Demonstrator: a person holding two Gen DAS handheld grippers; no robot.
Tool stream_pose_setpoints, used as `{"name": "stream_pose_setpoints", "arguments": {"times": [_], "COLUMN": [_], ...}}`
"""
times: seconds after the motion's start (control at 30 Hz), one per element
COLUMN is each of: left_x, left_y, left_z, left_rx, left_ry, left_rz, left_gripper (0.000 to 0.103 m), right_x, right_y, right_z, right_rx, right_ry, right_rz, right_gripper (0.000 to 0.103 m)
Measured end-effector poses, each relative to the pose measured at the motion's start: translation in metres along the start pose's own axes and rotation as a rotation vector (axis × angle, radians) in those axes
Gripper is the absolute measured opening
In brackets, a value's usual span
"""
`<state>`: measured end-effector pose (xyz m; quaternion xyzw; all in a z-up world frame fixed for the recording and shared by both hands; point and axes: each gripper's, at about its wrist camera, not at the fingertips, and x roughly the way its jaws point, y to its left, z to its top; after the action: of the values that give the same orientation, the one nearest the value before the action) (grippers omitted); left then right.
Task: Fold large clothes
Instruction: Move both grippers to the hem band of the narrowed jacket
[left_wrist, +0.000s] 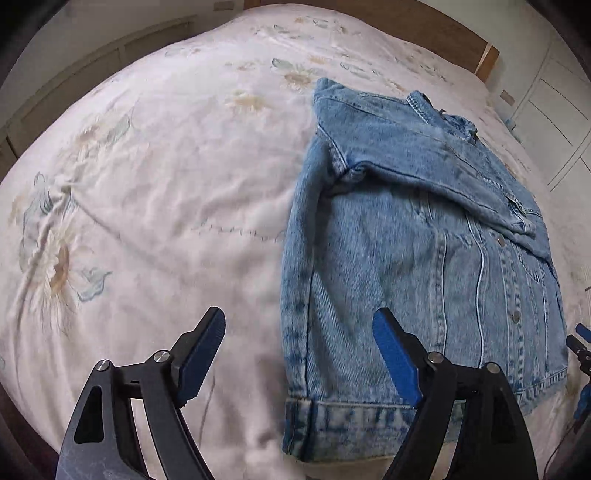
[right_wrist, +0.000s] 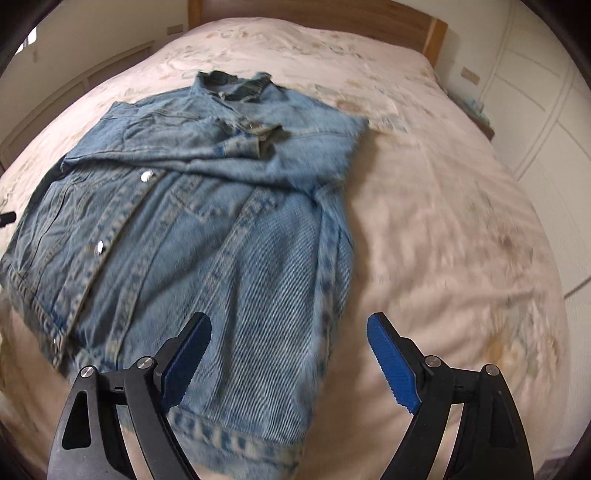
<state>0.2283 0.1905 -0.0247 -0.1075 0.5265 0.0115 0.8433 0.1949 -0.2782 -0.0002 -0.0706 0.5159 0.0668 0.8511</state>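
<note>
A light blue denim jacket (left_wrist: 413, 258) lies front up on the bed, both sleeves folded across its chest, collar at the far end. My left gripper (left_wrist: 299, 321) is open and empty above the jacket's near left hem corner. My right gripper (right_wrist: 290, 325) is open and empty above the jacket's (right_wrist: 207, 221) near right hem edge. The right gripper's tip (left_wrist: 578, 341) shows at the far right of the left wrist view.
The bed has a pale pink floral cover (left_wrist: 147, 206). A wooden headboard (right_wrist: 332, 18) stands at the far end. White cupboard doors (right_wrist: 546, 110) line the right side. A low wall panel (left_wrist: 74, 81) runs along the left.
</note>
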Motion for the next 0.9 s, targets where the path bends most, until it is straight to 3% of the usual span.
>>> {"name": "stream_pose_setpoints", "arguments": {"times": [0.23,0.37,0.63,0.9], "left_x": [0.011,0.011,0.009,0.013], "left_y": [0.017,0.02,0.025,0.026], "left_z": [-0.028,-0.034,-0.04,-0.029], "left_rx": [-0.067,-0.091,-0.134,-0.172], "left_ry": [0.072,0.089,0.114,0.134], "left_rz": [-0.078,-0.168,-0.346,-0.429], "left_gripper": [0.078,0.078,0.076,0.076], "right_x": [0.008,0.012,0.015,0.021], "right_y": [-0.039,-0.049,-0.029,-0.047], "right_z": [-0.05,-0.067,-0.075,-0.072], "right_rx": [0.215,0.306,0.335,0.441], "right_ry": [0.087,0.116,0.132,0.119], "right_rz": [0.111,0.235,0.407,0.488], "right_gripper": [0.087,0.087,0.088,0.087]}}
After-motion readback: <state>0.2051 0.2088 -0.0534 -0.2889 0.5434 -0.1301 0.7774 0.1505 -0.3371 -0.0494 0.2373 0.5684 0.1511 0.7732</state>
